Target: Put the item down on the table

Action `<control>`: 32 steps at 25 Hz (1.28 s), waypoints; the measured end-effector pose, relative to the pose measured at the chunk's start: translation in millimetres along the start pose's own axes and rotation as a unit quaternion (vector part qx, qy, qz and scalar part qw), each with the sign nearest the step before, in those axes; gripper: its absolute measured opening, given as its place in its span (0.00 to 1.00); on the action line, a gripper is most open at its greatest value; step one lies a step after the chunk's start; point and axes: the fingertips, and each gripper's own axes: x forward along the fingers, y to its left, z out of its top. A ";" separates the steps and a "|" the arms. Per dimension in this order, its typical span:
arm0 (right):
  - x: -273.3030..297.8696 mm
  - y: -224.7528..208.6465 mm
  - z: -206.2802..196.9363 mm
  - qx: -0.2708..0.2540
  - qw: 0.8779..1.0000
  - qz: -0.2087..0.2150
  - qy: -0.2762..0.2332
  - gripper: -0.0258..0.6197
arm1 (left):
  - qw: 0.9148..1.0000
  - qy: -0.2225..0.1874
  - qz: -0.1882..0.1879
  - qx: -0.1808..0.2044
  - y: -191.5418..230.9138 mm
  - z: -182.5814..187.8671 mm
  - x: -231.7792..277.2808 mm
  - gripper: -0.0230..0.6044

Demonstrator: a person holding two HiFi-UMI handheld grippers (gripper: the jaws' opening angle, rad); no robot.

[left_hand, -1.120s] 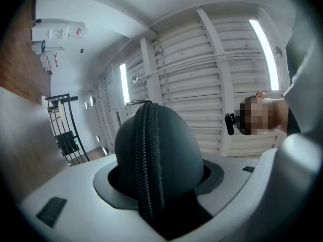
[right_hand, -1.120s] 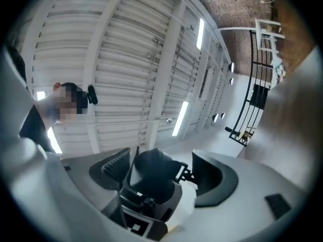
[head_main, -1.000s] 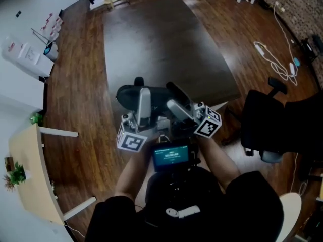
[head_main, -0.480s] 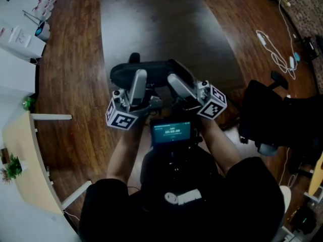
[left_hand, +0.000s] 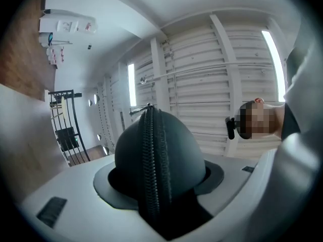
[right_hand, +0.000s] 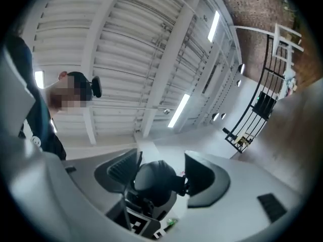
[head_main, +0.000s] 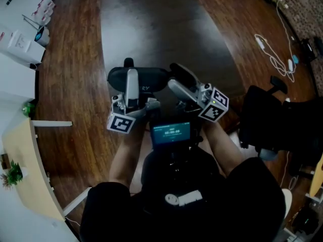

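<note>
A black zippered case [head_main: 149, 79] hangs in the air over the near edge of the dark table [head_main: 151, 24]. My left gripper [head_main: 132, 77] is shut across the case's left part. In the left gripper view the case [left_hand: 156, 155] fills the gap between the pads, and those jaws have just been closing on it. My right gripper [head_main: 174, 78] is shut on the case's right end. Its jaws closed in and have just been opening slightly, with the case's rounded end [right_hand: 154, 180] still between the pads [right_hand: 202, 180]. Both grippers point upward.
A black office chair [head_main: 272, 125] stands at the right, with white cables [head_main: 275, 49] on the wooden floor beyond it. A light wooden table [head_main: 22, 170] and white boxes [head_main: 20, 44] are at the left. A small screen [head_main: 171, 133] sits at the person's chest.
Both grippers have carried the case forward, toward the dark table. The left gripper now lies straighter up the picture. The case stays between both pairs of jaws.
</note>
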 end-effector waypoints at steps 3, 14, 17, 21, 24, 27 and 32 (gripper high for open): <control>14.9 -4.7 -2.4 0.012 1.000 0.013 -0.003 0.63 | 1.000 -0.007 0.000 -0.025 7.4 -3.6 9.1 0.45; 32.4 -27.0 6.8 0.016 0.999 0.029 -0.039 0.57 | 0.998 0.057 -0.030 -0.005 21.6 -21.8 23.3 0.50; 33.3 -28.1 13.2 0.000 0.999 0.024 -0.037 0.57 | 0.996 0.079 -0.031 -0.013 29.6 -25.2 14.4 0.52; 27.8 -31.5 8.1 -0.018 0.999 0.009 -0.025 0.56 | 0.994 0.105 -0.022 -0.015 39.9 -28.3 -1.0 0.53; 31.1 -34.5 19.1 -0.025 0.999 -0.002 -0.046 0.56 | 0.996 0.091 -0.013 -0.017 50.0 -10.5 -8.3 0.53; 36.5 -39.2 39.6 -0.028 0.997 -0.006 -0.074 0.56 | 0.997 0.071 -0.014 -0.007 57.2 9.7 -1.1 0.50; 34.1 -53.3 47.2 -0.028 0.993 -0.034 -0.112 0.59 | 0.997 0.078 -0.001 -0.014 65.5 -2.3 6.3 0.36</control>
